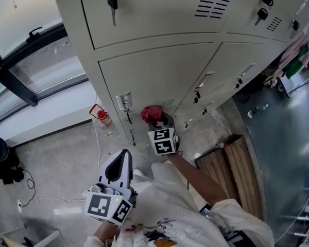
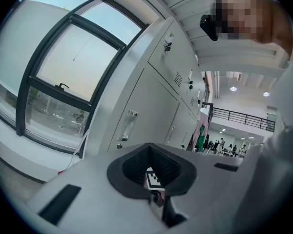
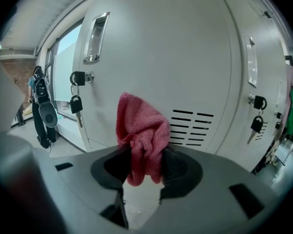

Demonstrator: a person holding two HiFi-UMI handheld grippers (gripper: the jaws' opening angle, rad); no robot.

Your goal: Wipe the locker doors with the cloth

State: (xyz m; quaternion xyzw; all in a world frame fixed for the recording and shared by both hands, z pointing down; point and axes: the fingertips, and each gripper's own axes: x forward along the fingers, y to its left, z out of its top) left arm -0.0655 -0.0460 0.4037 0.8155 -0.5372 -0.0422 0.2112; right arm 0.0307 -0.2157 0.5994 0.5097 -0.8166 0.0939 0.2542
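Note:
A red cloth point(image 1: 151, 113) point(image 3: 139, 135) is bunched between the jaws of my right gripper point(image 1: 158, 121) point(image 3: 142, 165), which is shut on it. The cloth sits close to a lower grey locker door point(image 1: 159, 76) point(image 3: 185, 62), beside its vent slots point(image 3: 190, 128); I cannot tell whether it touches. My left gripper point(image 1: 123, 157) point(image 2: 153, 182) is held back near the person's body, pointing at the lockers, its jaws together with nothing in them. The right gripper's marker cube point(image 2: 154, 178) shows past it.
Padlocks with keys hang from the doors point(image 3: 76, 104) point(image 3: 256, 123). A window point(image 1: 31, 60) lies to the left, with a red object point(image 1: 100, 115) and a cable on the floor below. A wooden pallet point(image 1: 232, 158) lies right, with hanging clothes point(image 1: 298, 50) beyond.

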